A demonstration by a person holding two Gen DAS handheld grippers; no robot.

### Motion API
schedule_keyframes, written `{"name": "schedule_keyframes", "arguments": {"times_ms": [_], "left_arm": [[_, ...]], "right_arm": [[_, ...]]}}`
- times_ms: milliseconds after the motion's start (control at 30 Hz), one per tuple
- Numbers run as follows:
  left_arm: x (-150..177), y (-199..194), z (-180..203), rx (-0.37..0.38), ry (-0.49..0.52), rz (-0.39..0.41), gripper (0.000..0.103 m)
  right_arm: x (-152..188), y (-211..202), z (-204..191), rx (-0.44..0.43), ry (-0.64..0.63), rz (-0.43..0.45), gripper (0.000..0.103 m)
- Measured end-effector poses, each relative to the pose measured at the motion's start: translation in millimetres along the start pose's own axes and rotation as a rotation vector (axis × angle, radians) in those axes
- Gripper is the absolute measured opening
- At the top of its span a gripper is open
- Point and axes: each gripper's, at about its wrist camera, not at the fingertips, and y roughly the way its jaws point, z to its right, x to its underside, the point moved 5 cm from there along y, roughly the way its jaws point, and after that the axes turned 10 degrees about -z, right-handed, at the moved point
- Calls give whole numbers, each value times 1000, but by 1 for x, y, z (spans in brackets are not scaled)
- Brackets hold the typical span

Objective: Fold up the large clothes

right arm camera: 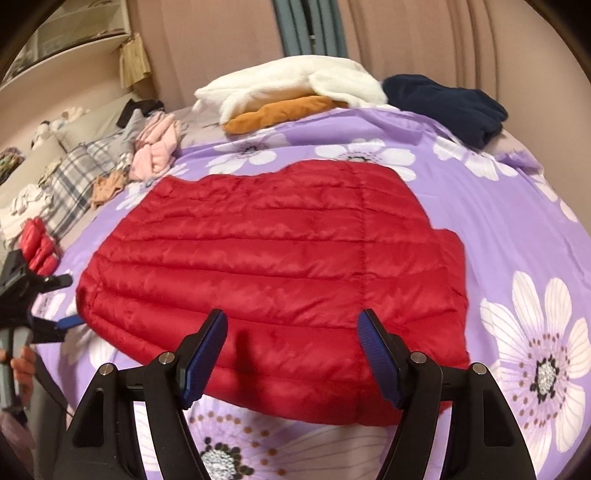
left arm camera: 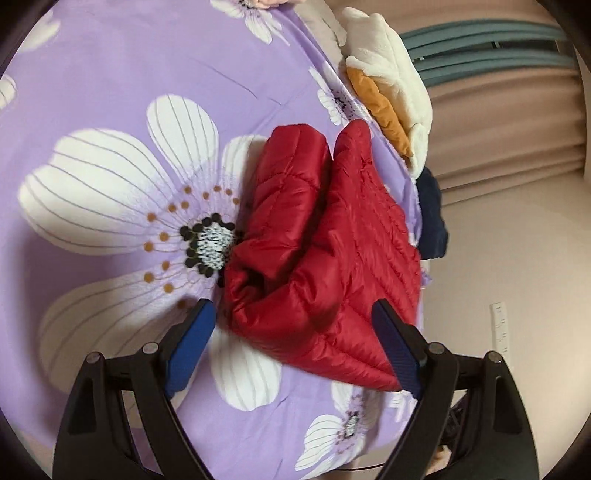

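The red quilted jacket point(right arm camera: 273, 254) lay spread on the floral bedspread point(right arm camera: 498, 236). Both claws gaped, gripping nothing: the right gripper point(right arm camera: 293, 354) over the near hem, the left gripper point(left arm camera: 295, 347) at the left edge. Judged best — pinch matching corners, then fold evenly.

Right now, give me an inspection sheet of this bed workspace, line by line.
Surface: purple floral bedspread, covering the bed.
Job's things: red quilted jacket spread flat in the right wrist view; one end bunched in the left wrist view.
Clutter: white fleece on an orange garment, navy garment, pink garment, plaid pillow.
Grippers: left gripper jaws open over the jacket's bunched end; right gripper jaws open over its near edge.
Cables: nothing seen for certain.
Surroundings: beige curtains, shelf.
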Motion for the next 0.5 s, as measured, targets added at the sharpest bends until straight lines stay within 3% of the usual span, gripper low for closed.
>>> {"name": "schedule_keyframes", "arguments": {"times_ms": [167,500], "left_arm": [[-13,10,-1,43,-29,-8,88],[-40,33,-7,19,-22,-42,88]], "right_arm": [[-7,5,-12,-23,-29,2,72],[-22,19,-29,-58,-66,-5,72]]}}
